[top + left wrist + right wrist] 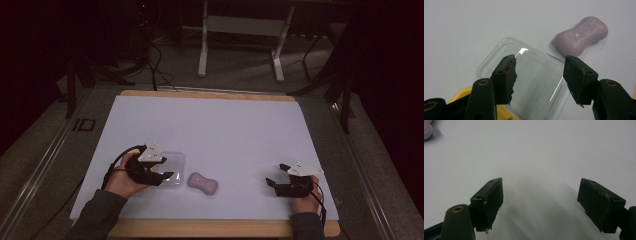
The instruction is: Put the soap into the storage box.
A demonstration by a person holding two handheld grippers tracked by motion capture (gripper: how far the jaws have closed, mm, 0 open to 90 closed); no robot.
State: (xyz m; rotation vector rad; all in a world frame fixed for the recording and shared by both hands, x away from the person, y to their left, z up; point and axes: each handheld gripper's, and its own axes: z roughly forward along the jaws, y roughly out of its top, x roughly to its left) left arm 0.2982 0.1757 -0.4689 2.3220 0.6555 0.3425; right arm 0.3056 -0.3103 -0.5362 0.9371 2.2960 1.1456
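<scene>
On the white tabletop (215, 125), near the person's edge, left of centre: one clear plastic tray (176, 167), shallow, rounded corners, lying flat. Just beside it, toward the middle: one lilac bar of soap (202, 183), waisted shape, lettering pressed into its top, flat on the sheet, apart from both tools. Left tool (539, 75): held over the tray, jaws parted, nothing pinched between them; the tray shows in the gap in the left gripper view. Right tool (540, 202): well apart at the right side, low over bare sheet, jaws wide, holding nothing. Soap corner visible far off in the right gripper view.
</scene>
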